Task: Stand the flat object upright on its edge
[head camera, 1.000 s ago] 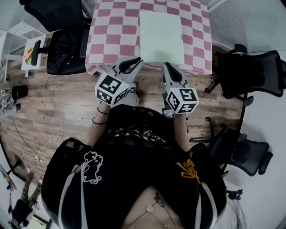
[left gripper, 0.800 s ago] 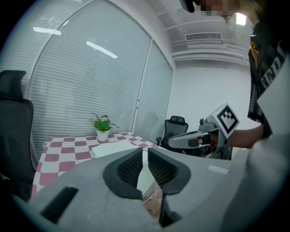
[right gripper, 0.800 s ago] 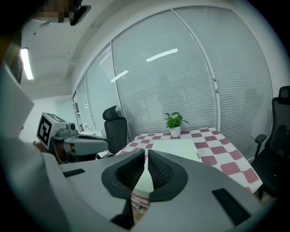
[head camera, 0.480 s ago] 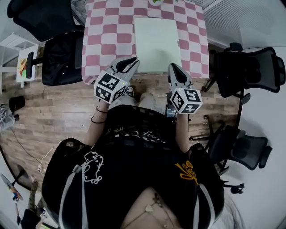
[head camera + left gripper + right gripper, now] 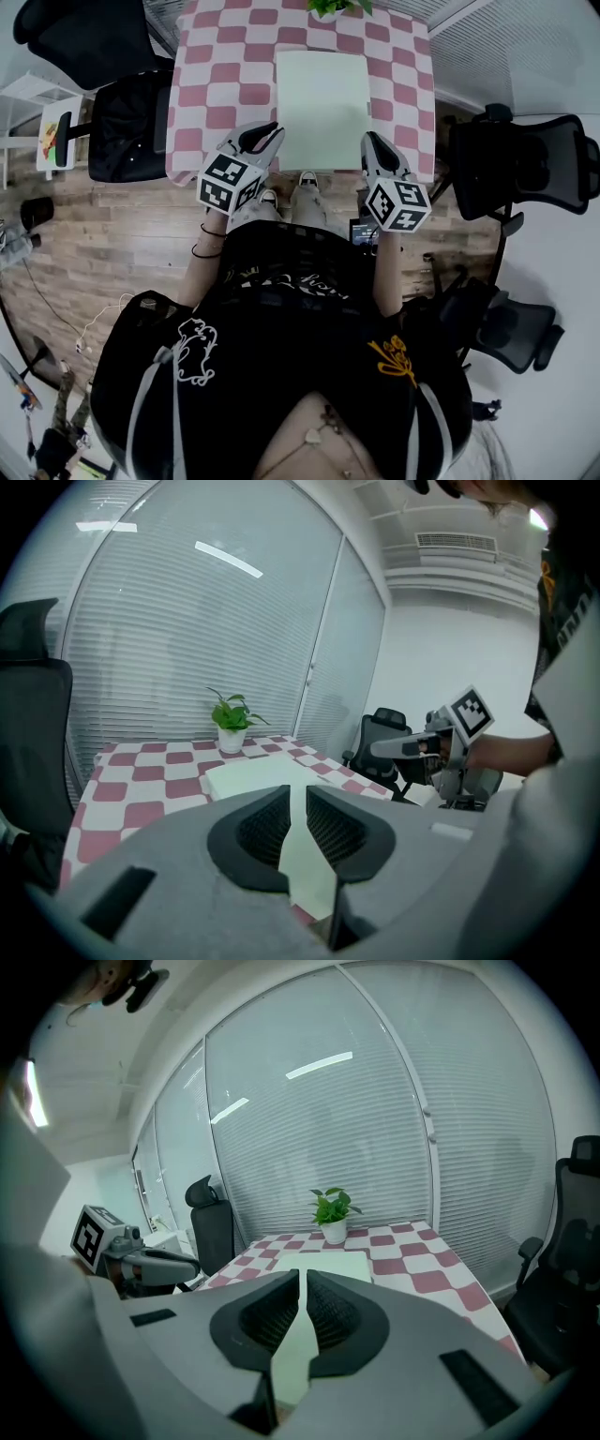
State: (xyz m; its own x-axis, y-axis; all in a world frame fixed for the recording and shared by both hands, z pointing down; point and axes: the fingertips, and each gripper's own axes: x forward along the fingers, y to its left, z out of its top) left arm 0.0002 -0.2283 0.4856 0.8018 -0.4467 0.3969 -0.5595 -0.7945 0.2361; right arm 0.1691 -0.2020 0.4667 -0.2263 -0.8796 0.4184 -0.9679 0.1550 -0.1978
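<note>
Left office chair (image 5: 127,117), black, is standing against the table's left side. Table (image 5: 211,89), dressed in a pink-and-white checked cloth, is filling the upper middle of the head view. Left gripper (image 5: 262,134), marker cube at its rear, is hovering over the table's near edge, just beside the near-left corner of the flat object; its jaws are resting together, gripping nothing, as its own view is showing. Flat object (image 5: 323,103), a pale rectangular slab, is lying face-down flat on the cloth at the near middle of the table, between the two grippers, one short side running along the table's near edge. Potted plant (image 5: 333,7), green in a white pot, is standing at the far edge behind the slab. Right gripper (image 5: 372,143) is hovering just beside the slab's near-right corner, its jaws likewise closed and empty. Right office chair (image 5: 534,169), black, is standing off the table's right side on the wooden floor (image 5: 112,225).
</note>
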